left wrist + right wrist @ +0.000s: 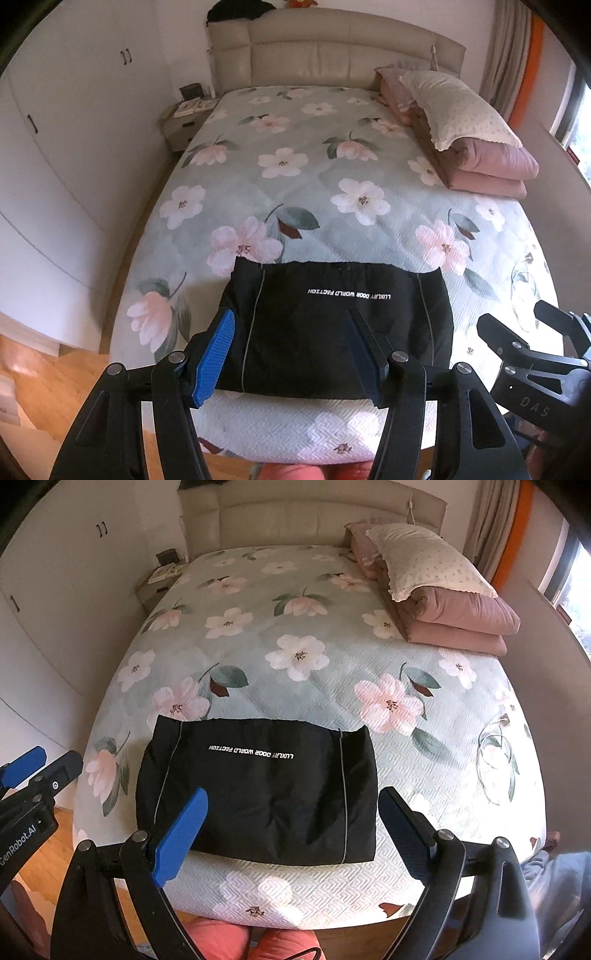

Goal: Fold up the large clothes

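A black garment (332, 328) with white lettering lies folded into a flat rectangle near the foot of the bed; it also shows in the right wrist view (258, 790). My left gripper (291, 328) is open and empty, held above the garment's near left part. My right gripper (295, 816) is open and empty, held above the garment's near right part. The right gripper shows at the right edge of the left wrist view (517, 325), and the left gripper at the left edge of the right wrist view (48, 764).
The bed (332, 602) has a pale green floral cover. A folded pink quilt (454, 624) with a white pillow (428, 566) on it lies at the far right. A nightstand (184, 123) and white wardrobes (55, 147) stand left. Wood floor (44, 387) lies below.
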Demonstrator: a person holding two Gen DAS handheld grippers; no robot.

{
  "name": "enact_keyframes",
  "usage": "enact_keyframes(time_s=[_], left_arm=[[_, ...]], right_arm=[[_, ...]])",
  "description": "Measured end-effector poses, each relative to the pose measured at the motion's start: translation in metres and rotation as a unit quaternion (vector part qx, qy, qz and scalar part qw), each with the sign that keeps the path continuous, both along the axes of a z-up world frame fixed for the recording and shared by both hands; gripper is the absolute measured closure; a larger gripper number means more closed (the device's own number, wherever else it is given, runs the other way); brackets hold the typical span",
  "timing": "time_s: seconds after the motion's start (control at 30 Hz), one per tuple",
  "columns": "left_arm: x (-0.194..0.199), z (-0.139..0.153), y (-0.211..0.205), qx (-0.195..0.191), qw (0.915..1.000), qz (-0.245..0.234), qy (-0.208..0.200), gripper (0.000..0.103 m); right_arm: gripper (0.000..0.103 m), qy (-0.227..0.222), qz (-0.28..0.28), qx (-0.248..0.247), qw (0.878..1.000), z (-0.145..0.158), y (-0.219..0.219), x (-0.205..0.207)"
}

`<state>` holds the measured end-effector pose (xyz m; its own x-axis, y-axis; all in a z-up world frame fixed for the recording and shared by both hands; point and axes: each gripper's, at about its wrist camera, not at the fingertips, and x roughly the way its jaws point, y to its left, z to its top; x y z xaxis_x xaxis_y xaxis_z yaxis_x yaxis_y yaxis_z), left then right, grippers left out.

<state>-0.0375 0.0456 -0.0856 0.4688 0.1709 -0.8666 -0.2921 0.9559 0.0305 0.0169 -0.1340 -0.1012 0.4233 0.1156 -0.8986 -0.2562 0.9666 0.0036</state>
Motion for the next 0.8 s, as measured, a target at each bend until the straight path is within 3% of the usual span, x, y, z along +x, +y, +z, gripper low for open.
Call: enact_keyframes(time_s=[0.8], left_arm=[[0.032, -0.032, 0.0, 0.035, 0.9975, -0.045, 0.042, 0.04]], right_arm=[[0.009, 0.035, -0.039, -0.005, 0.999, -0.027, 0.003, 0.015]])
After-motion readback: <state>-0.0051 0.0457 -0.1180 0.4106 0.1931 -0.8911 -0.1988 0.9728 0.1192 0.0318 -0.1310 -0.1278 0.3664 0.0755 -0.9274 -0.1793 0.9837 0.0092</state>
